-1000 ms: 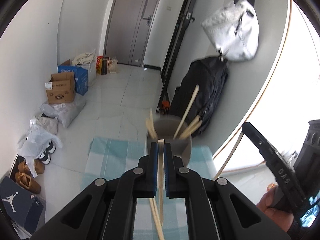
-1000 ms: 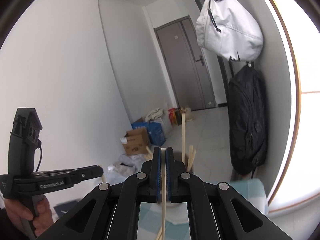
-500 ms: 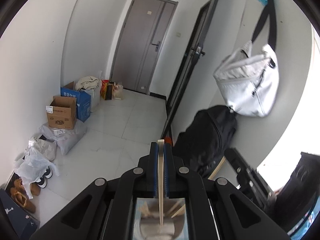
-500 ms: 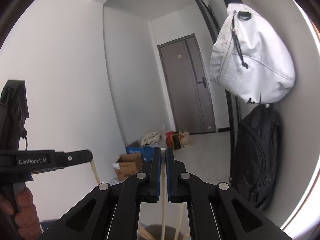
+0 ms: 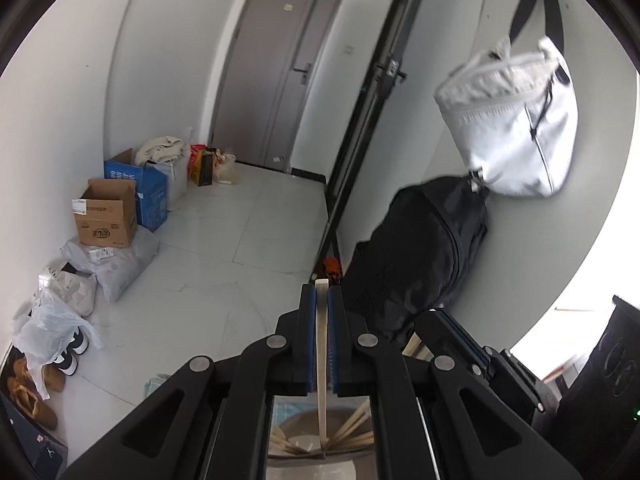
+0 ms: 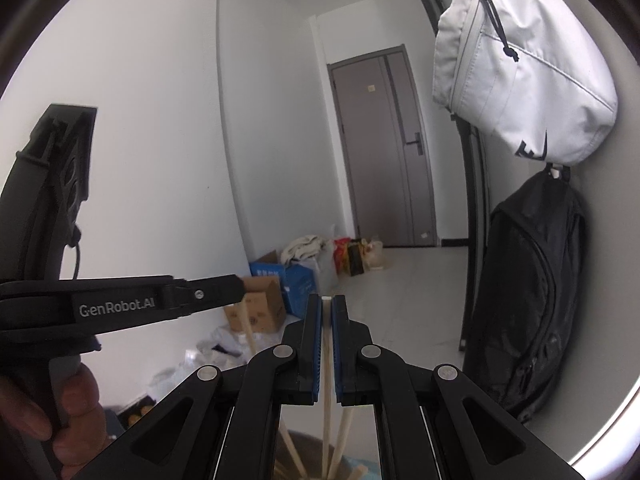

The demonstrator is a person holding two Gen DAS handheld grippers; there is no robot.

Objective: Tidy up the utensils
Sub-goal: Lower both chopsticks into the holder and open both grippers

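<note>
Since a second ago, both our views have tipped up off the checked cloth and the metal cup (image 5: pixel 310 446) has slid to the very bottom edge, straight below the tongs. Our left tongs (image 5: pixel 322 300) are clamped on a pale wooden chopstick (image 5: pixel 321 360) that stands upright between the blue pads, its lower end down inside the cup among the other chopsticks (image 5: pixel 352 428) leaning against its rim. Our right tongs (image 6: pixel 327 312) are likewise closed on a second chopstick (image 6: pixel 327 360), held upright, with more sticks fanning out below it. From the right view we see the left tongs side-on, a hand (image 6: pixel 60 420) wrapped around their handle. Behind hang a white bag (image 5: pixel 516 120) and a black backpack (image 5: pixel 420 256); cardboard boxes (image 5: pixel 106 216) sit on the floor.
</note>
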